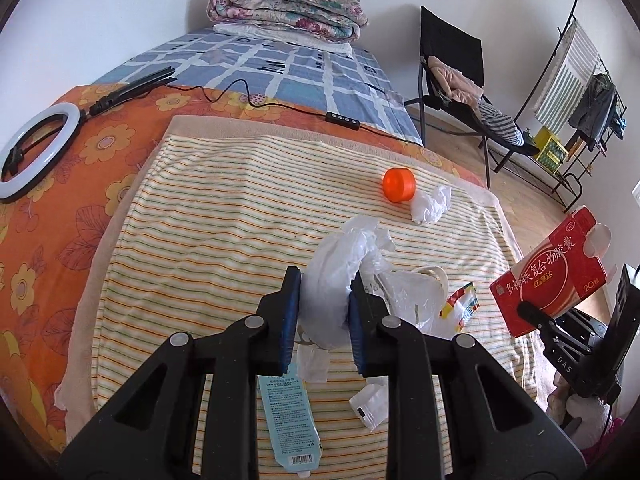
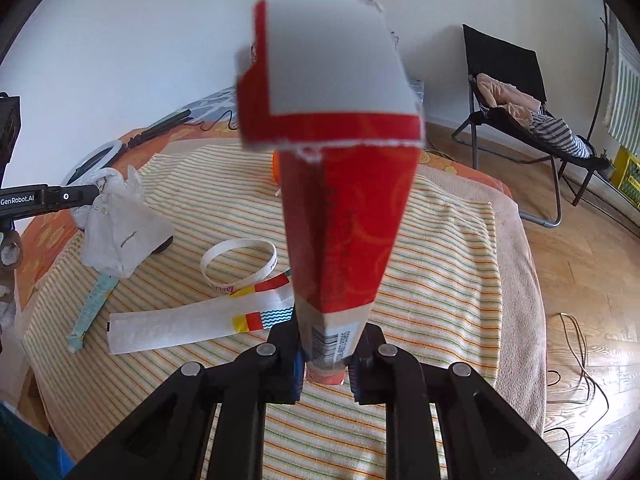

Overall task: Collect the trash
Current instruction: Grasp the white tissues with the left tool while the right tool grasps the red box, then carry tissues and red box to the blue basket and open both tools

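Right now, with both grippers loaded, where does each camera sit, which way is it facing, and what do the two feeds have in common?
Left wrist: sits behind the left gripper, looks along the bed toward the folded quilt; its fingers clamp a white plastic bag, right gripper at the edge.
Right wrist: sits behind the right gripper, faces the wall and black chair; its fingers pinch the red box, left gripper at far left.
Shared: striped towel, red box, chair, ring light.

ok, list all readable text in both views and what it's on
"多糖铁复合物胶囊", "红源达", "20粒": red box, held by right gripper.
"GenRobot.AI": left gripper.
"DAS": right gripper body.
Blue sachet, box barcode, white wristband: print too small to read.
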A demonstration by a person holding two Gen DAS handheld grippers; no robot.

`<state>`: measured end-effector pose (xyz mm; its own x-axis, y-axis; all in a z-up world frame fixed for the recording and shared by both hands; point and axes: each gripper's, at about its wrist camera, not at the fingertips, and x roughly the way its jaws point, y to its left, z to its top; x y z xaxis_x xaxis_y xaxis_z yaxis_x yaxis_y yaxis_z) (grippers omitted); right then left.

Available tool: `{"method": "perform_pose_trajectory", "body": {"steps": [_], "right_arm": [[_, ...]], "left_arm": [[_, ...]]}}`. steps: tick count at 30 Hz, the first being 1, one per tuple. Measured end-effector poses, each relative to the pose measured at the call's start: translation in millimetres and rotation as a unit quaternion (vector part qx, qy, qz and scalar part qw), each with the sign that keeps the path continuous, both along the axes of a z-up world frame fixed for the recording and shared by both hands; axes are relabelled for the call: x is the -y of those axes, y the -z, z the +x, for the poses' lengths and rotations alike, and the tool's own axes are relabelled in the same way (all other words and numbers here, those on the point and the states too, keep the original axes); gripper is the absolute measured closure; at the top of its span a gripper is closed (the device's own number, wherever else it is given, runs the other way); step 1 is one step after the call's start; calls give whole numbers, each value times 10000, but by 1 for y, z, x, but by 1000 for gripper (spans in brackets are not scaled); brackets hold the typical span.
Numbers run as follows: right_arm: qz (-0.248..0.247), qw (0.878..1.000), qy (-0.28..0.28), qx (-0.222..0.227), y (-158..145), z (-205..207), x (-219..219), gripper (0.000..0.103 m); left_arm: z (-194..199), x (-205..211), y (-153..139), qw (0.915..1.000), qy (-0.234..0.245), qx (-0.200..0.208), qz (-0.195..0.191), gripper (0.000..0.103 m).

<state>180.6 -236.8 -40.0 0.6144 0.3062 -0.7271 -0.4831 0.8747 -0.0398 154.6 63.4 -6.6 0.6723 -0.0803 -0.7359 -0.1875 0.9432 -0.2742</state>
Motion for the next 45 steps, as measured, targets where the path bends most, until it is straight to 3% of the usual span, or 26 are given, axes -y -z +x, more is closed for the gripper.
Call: {"method": "perform_pose_trajectory", "body": {"steps": [11, 23, 32, 45], "right_arm": [[340, 9993, -110, -150, -29, -44, 3, 88], [526, 9959, -539, -499, -37, -130, -6, 88], [581, 9919, -920, -654, -31, -196, -19, 88], [411, 9868, -1122, -1096, 8, -256, -23, 88]], "left_arm": [[-47, -4, -30, 9995, 200, 234, -40, 82], [-122, 16, -33, 9981, 568, 220, -67, 82], [-184, 24, -13, 9964, 836, 19, -119, 82], [-249, 41, 38, 9918, 1175, -490, 66, 82]]}}
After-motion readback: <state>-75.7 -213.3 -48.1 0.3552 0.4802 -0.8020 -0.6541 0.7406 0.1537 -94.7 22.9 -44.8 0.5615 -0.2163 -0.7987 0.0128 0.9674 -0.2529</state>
